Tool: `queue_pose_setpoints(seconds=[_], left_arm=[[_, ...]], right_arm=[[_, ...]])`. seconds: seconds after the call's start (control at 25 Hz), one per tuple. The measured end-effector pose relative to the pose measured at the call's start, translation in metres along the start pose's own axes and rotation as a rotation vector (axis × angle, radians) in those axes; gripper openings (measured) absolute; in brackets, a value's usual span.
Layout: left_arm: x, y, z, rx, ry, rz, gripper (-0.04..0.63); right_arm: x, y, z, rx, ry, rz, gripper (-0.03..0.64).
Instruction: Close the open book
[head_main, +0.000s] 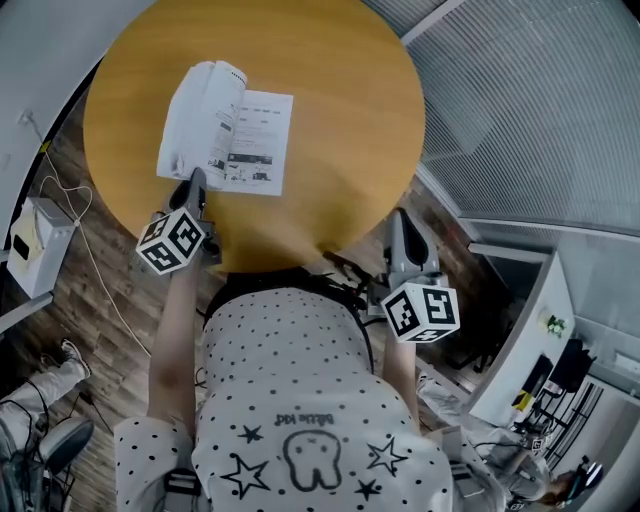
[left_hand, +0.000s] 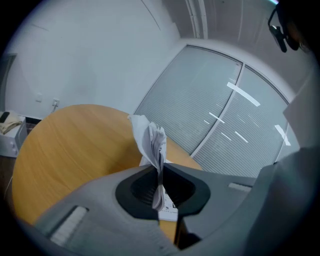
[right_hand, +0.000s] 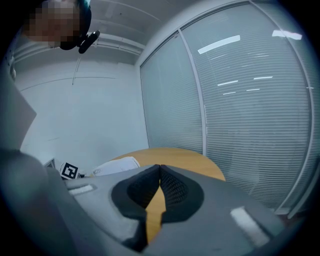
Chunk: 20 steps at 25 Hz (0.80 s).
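The open book (head_main: 228, 130) lies on the near-left part of the round table (head_main: 340, 90). We see the left gripper (left_hand: 159, 172) clamped on a sheaf of its pages (left_hand: 151, 140) — gripped, we judge, to swing them over. The right gripper (right_hand: 159, 172) idles alongside — jaws together, empty. No container appears.

Left gripper (left_hand: 159, 187) jaws clamped on pages (left_hand: 152, 140); right gripper (right_hand: 159, 172) jaws together, empty.
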<state>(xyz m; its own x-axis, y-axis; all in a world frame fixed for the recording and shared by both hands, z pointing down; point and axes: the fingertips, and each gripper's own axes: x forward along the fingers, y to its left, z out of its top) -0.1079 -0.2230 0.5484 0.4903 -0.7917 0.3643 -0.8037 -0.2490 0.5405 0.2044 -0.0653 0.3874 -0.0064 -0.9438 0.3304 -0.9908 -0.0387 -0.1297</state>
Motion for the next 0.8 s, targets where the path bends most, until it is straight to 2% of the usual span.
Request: queue_pose_setpoints(seconds=[0.24,0.6,0.8], left_arm=[[0.009,-0.019,-0.008,0.107,0.039,-0.027,0.031],[0.015,-0.032,-0.019,0.179,0.078,-0.027,0.031],[0.021,-0.043,-0.024,0.278,0.113,-0.048,0.031]], right_arm=[[0.006,0.001,0.002,-0.009,-0.002,0.013,0.003],[0.007,-0.007,0.0,0.0,-0.003,0.008,0.003],[0.004,-0.015,-0.001,0.009,-0.001,-0.01,0.003]])
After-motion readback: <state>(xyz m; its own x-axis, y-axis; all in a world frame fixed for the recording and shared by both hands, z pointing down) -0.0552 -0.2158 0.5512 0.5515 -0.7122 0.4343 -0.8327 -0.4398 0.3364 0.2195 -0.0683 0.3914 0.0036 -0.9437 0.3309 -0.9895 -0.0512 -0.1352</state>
